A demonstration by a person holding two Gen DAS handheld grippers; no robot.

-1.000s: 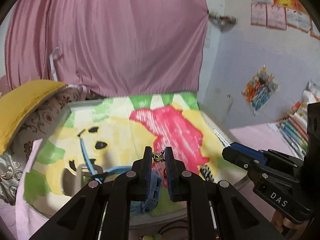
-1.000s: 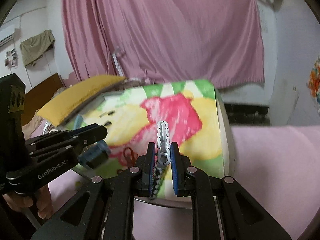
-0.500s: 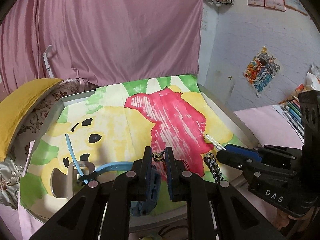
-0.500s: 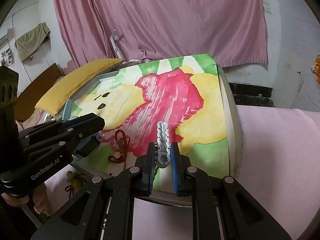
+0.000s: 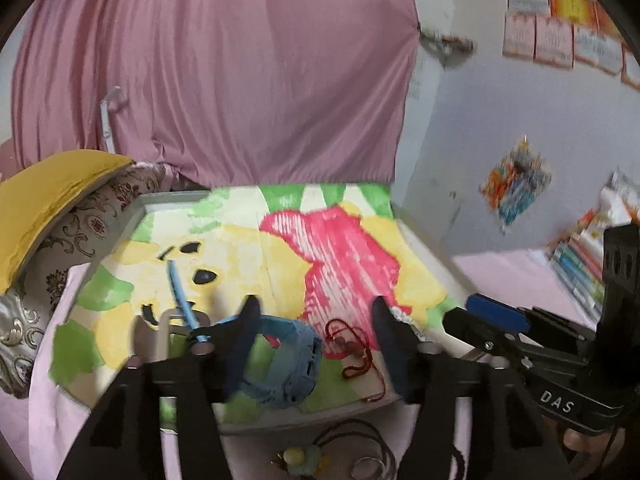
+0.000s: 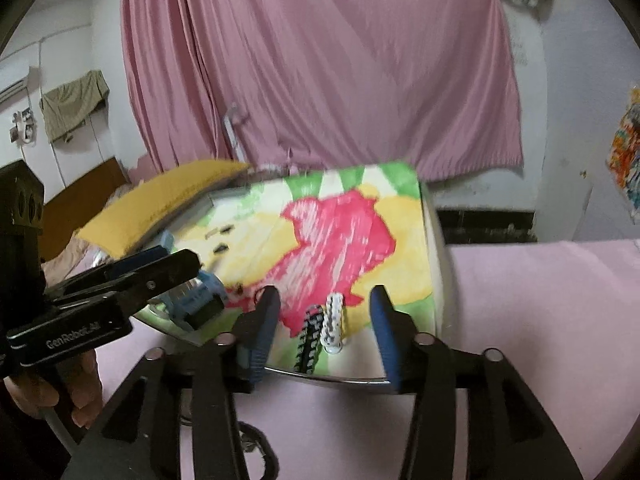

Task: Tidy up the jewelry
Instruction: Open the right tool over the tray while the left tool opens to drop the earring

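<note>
- Opening at this moment, the jaws of the left gripper (image 5: 314,320) stand well apart at the lower centre of the left wrist view and hold nothing; a red cord bracelet (image 5: 352,346) lies on the painted sheet between and just beyond them.
- A blue watch (image 5: 280,364) lies left of the cord, partly hidden by the left finger; its strap runs up and left across a small metal stand (image 5: 168,328).
- The right gripper (image 6: 324,320) is also opening, jaws wide and holding nothing; a white hair clip (image 6: 334,324) and a dark patterned one (image 6: 310,340) lie on the sheet between them, near its lower edge.
- The painted sheet (image 5: 248,248), yellow, red and green, lies in a metal-rimmed tray (image 6: 434,240) on a pink cloth-covered surface.
- In the left wrist view the right gripper fills the lower right and covers that corner of the tray; in the right wrist view the left gripper blocks the tray's left side and most of the watch.
- A beaded necklace (image 5: 320,456) lies on the pink cloth below the tray, at the bottom of the left wrist view.
- A pink curtain (image 5: 224,72) hangs behind; a yellow cushion (image 5: 44,200) sits at the left, books (image 5: 580,264) at the right.
</note>
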